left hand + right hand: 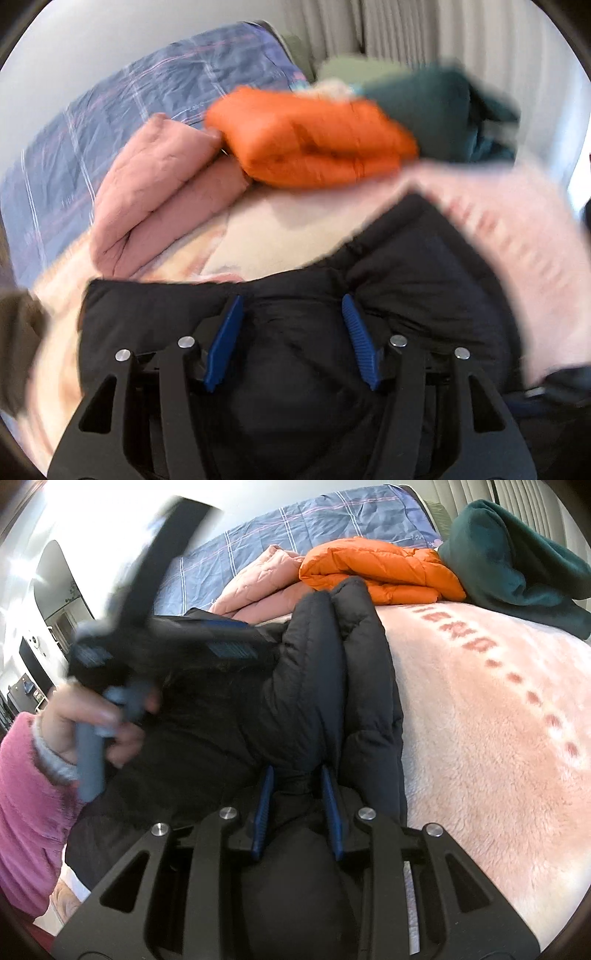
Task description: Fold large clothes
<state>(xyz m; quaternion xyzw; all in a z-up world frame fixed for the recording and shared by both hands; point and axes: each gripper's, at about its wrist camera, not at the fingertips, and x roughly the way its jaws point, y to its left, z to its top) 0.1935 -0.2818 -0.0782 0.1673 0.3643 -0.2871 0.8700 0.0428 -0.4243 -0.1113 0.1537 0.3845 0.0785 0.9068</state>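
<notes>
Black puffer jacket (pixel 325 686) lies bunched on the pink blanket (pixel 498 738): left gripper (pixel 291 314) hovers wide above it, right gripper (pixel 297 775) pinches a fold; slippery padding could slide free mid-fold.

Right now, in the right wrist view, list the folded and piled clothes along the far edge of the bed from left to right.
Pink quilted jacket → orange puffer jacket → dark green garment. In front of them the right gripper pinches the black puffer jacket.
</notes>
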